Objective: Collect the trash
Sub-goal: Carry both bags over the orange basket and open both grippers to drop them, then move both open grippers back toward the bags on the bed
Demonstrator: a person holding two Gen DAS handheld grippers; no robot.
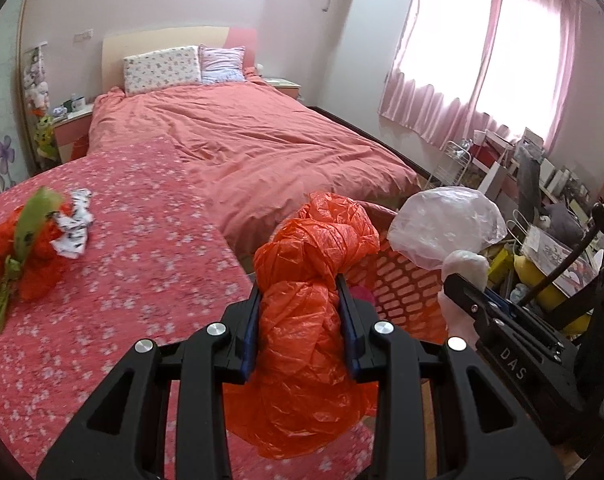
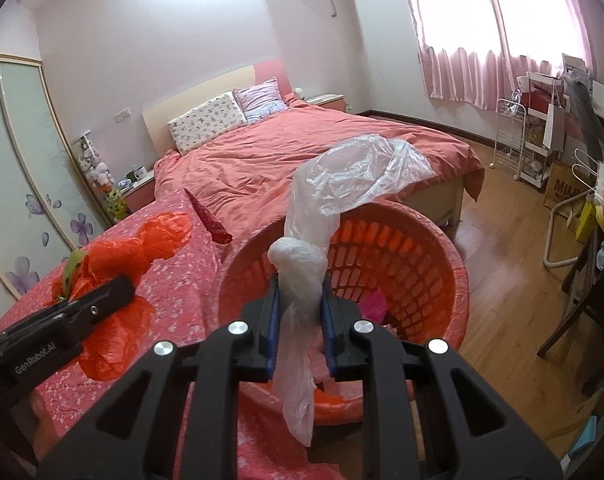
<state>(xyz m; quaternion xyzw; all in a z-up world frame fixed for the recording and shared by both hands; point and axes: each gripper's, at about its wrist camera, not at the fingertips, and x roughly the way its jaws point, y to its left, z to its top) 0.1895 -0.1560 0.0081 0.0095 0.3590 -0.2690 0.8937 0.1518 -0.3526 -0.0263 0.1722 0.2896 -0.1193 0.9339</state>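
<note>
Hanging right at the foot of the bed, the orange slatted basket (image 2: 433,276) sits with its rim just beside the flowered pink cover (image 1: 150,248), and open wooden floor (image 2: 501,240) runs off past it toward the white wire rack (image 2: 509,140) and the cluttered shelves under the pink curtains (image 1: 481,60). On the other side, the cover spreads wide and flat, with a heap of orange plastic, a green strip and a black-and-white scrap (image 1: 34,236) lying well apart near its far edge.

Left gripper (image 1: 300,296) now: fingers clamped on a bunched orange plastic bag (image 1: 302,320), which bulges above the tips and sags below them, just beside the basket's wall. Right gripper (image 2: 300,300): fingers pinched narrow on a twisted clear plastic bag (image 2: 302,272), its loose top billowing up over the basket's mouth, its tail dangling down over the near rim. A magenta scrap (image 2: 371,304) shows inside the basket.
</note>
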